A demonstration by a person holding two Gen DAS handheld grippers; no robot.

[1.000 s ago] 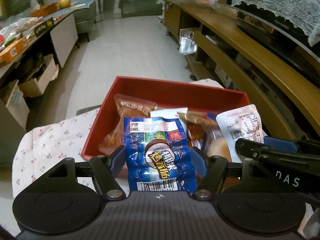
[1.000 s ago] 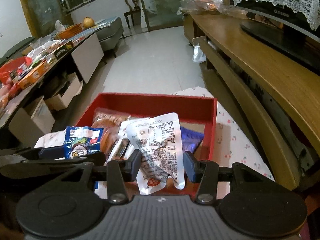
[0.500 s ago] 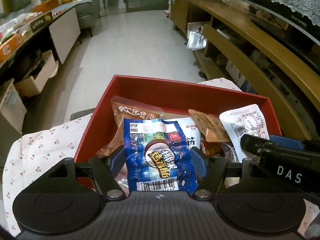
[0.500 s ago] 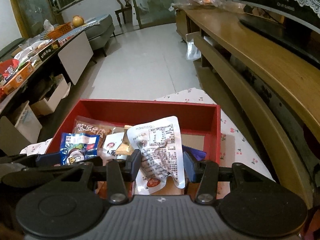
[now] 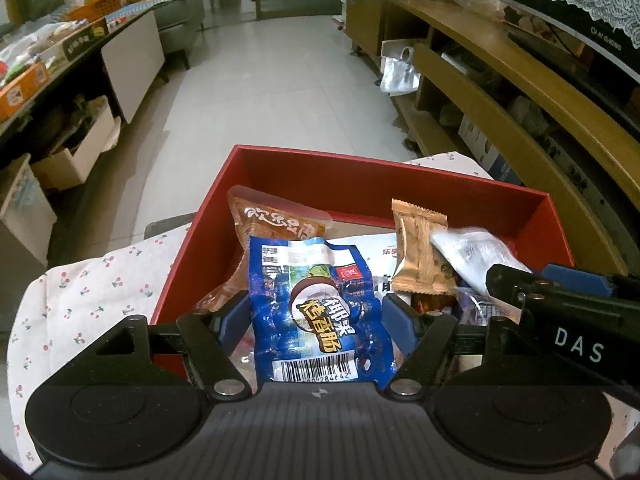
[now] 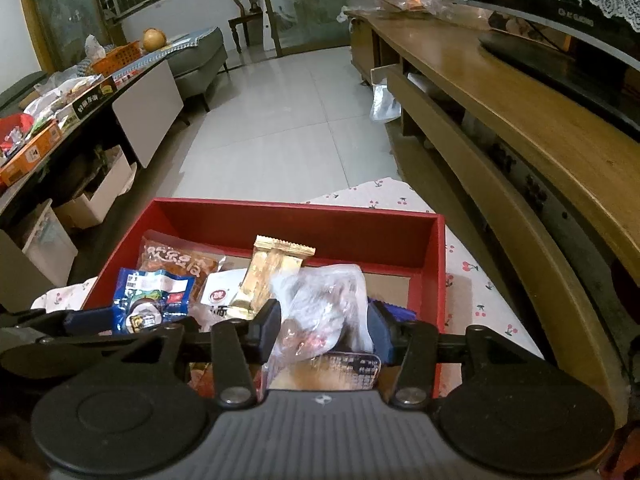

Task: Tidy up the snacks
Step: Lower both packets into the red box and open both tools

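Observation:
A red box [image 5: 360, 168] sits on a flowered cloth and holds several snack packets. My left gripper [image 5: 316, 314] hangs over its near left part. Its jaws are opening, but a blue snack packet [image 5: 316, 304] still stands upright between the pads. To the right, my right gripper [image 6: 326, 320] is opening too. A clear-white packet [image 6: 324, 300] lies blurred between its fingers and tips forward into the box. Behind them a gold wrapper [image 6: 272, 276] stands on end, and an orange-brown packet [image 6: 176, 260] lies at the back left.
The flowered cloth [image 5: 80, 292] covers the surface under the box. A long wooden bench [image 6: 520, 120] with a dark screen runs along the right. On the left is a low table [image 6: 60, 120] full of goods, with cardboard boxes beneath. Tiled floor lies beyond.
Both grippers have sunk toward the red box with their packets. The white packet in the right gripper has flopped forward, label no longer facing me. The gold wrapper now shows.

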